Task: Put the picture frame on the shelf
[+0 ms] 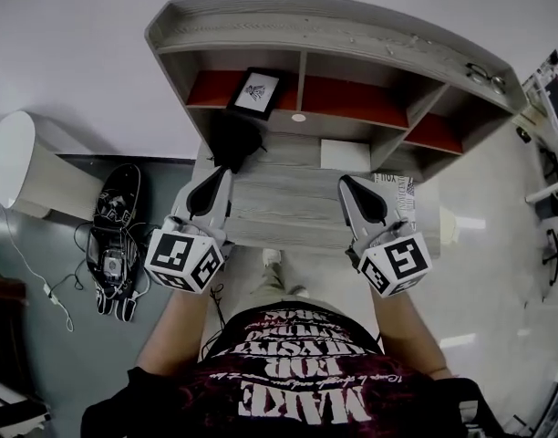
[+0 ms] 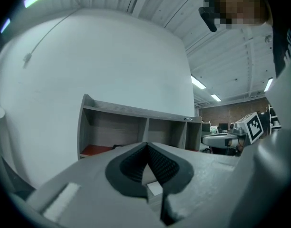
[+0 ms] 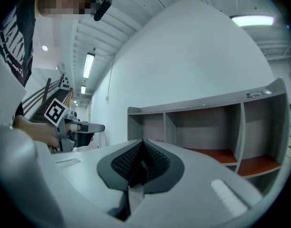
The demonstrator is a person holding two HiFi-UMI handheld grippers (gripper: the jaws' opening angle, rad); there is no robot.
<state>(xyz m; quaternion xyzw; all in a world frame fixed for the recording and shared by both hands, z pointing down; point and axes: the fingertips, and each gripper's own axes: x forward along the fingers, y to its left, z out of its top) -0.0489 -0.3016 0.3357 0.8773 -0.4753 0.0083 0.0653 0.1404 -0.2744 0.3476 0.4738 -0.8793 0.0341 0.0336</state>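
Observation:
A black picture frame point(image 1: 254, 92) with a white print stands leaning in the left compartment of the grey shelf unit point(image 1: 334, 33), on its red floor. My left gripper point(image 1: 226, 172) is shut and holds nothing. It hovers over the desk just in front of that compartment, pointing at the shelf unit point(image 2: 136, 112). My right gripper point(image 1: 345, 182) is also shut and holds nothing, level with the left one, facing the shelf unit point(image 3: 207, 103). Neither gripper touches the frame.
A dark object point(image 1: 235, 140) lies on the desk point(image 1: 288, 203) below the frame, by the left gripper's tip. A white card point(image 1: 345, 154) and a printed sheet point(image 1: 395, 190) lie further right. Glasses point(image 1: 484, 74) rest on the shelf top. Shoes point(image 1: 115, 245) and cables are on the floor at left.

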